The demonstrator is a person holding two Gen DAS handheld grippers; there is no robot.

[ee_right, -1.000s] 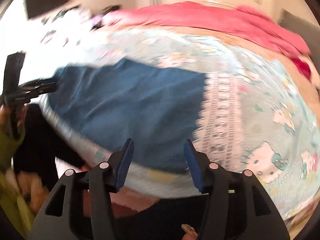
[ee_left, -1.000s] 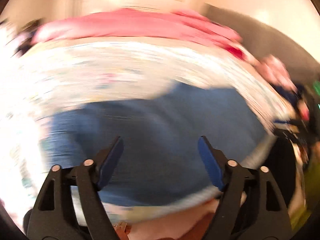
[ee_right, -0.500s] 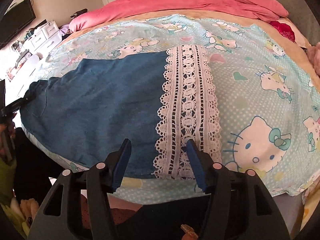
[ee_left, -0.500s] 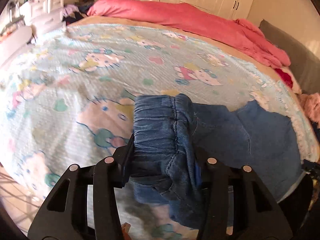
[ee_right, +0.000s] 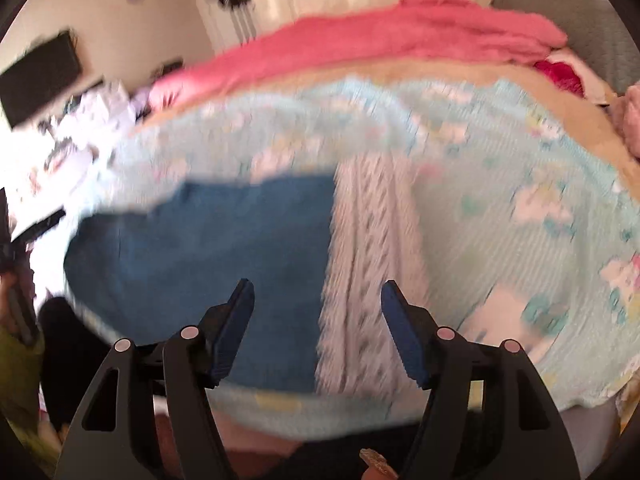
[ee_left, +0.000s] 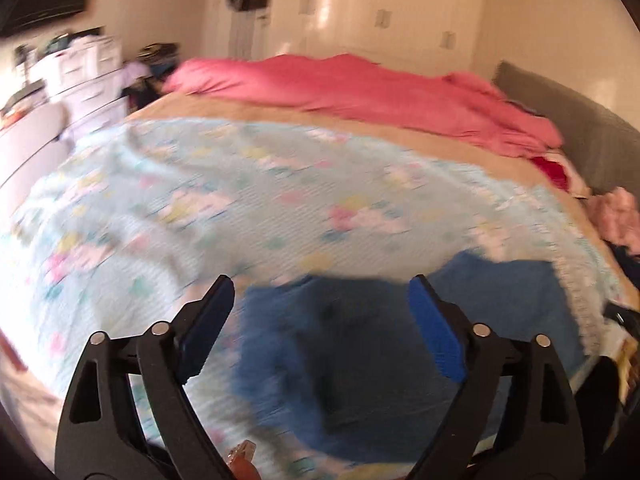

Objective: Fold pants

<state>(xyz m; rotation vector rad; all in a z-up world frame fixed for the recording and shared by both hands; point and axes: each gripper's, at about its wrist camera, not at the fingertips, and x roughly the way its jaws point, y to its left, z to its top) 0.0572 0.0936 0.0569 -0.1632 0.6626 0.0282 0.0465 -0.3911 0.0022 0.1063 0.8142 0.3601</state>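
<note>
Blue denim pants [ee_left: 352, 352] lie folded near the front edge of a bed with a light-blue cartoon-print cover [ee_left: 200, 208]. My left gripper [ee_left: 320, 300] hovers over their left part, jaws opening wide, nothing pressed between the blue pads. In the right wrist view the pants [ee_right: 208, 256] spread to the left, beside a white lace band [ee_right: 368, 264] of the cover. My right gripper [ee_right: 316, 300] hangs above the seam between denim and lace, jaws opening, nothing held. Both views are motion-blurred.
A pink duvet [ee_left: 360, 92] is heaped along the far side of the bed. A grey headboard [ee_left: 568, 136] stands at the right. White drawers [ee_left: 84, 68] and clutter stand at the left, wardrobes behind. The other gripper [ee_right: 16, 248] shows at the left edge.
Half a second ago the left gripper was shut on the bunched waistband; now it has let go, opened wide and lifted back. The right gripper's jaws widened and it shifted slightly.
</note>
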